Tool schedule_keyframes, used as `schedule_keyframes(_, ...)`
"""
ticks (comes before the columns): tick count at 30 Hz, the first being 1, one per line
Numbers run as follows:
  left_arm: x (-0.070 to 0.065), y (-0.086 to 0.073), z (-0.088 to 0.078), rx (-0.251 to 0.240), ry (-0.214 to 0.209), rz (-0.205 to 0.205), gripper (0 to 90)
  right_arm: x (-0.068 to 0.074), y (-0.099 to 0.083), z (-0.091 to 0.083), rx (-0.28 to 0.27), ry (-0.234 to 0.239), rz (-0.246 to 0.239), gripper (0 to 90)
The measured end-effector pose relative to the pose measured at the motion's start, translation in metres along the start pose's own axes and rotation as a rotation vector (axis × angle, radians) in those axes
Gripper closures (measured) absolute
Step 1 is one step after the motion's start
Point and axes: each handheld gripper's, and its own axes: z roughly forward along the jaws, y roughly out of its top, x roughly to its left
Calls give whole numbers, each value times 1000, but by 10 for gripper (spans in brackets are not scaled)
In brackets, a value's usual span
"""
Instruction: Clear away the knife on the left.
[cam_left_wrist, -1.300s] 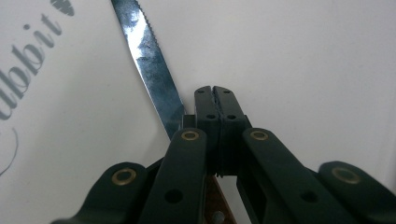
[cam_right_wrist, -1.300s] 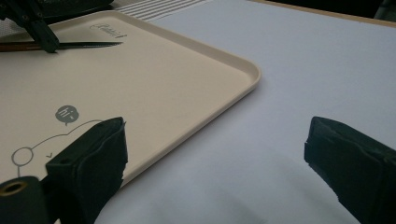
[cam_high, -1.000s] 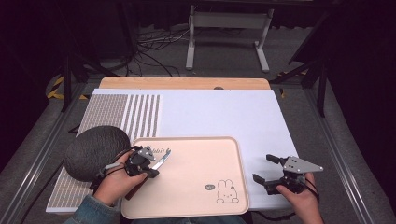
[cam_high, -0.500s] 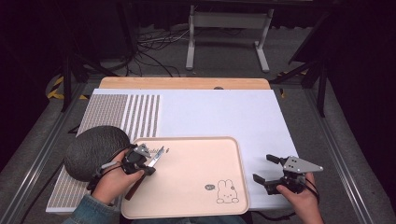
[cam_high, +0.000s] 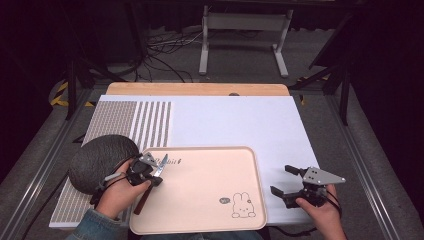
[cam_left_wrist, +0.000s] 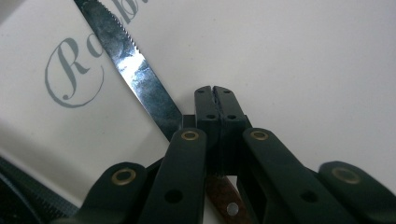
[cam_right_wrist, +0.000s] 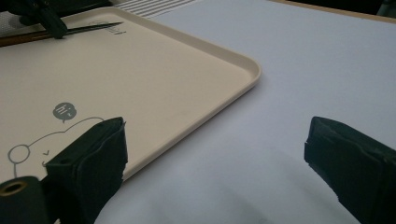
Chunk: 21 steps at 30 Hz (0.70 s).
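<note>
A steak knife with a serrated blade (cam_left_wrist: 135, 70) and a brown handle (cam_high: 140, 202) lies aslant over the top left corner of a beige tray (cam_high: 200, 200) printed with a rabbit. My left gripper (cam_high: 150, 172) is shut on the knife where blade meets handle; in the left gripper view its jaws (cam_left_wrist: 215, 93) are pressed together, and the blade runs up and left over the tray's lettering. In the right gripper view the knife (cam_right_wrist: 88, 28) points right, low over the tray (cam_right_wrist: 187, 70). My right gripper (cam_high: 282, 180) hovers open and holds nothing over the white mat, right of the tray (cam_right_wrist: 217, 149).
A dark grey rounded knitted shape (cam_high: 97, 162) sits at the table's left edge, beside my left hand. The white mat (cam_high: 240, 122) has a striped and dotted patch (cam_high: 135, 120) at its left. A wooden strip (cam_high: 200, 89) borders the far side, with a metal stand (cam_high: 240, 30) beyond.
My left gripper has shifted a little to the left with the knife, toward the tray's top left corner. The right gripper has stayed where it was, open.
</note>
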Motion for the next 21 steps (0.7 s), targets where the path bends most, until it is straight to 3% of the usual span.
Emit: schedule_keyframes(21,4,-12,-9,30,18,-97,900,0,0,1,5,2,-3,67)
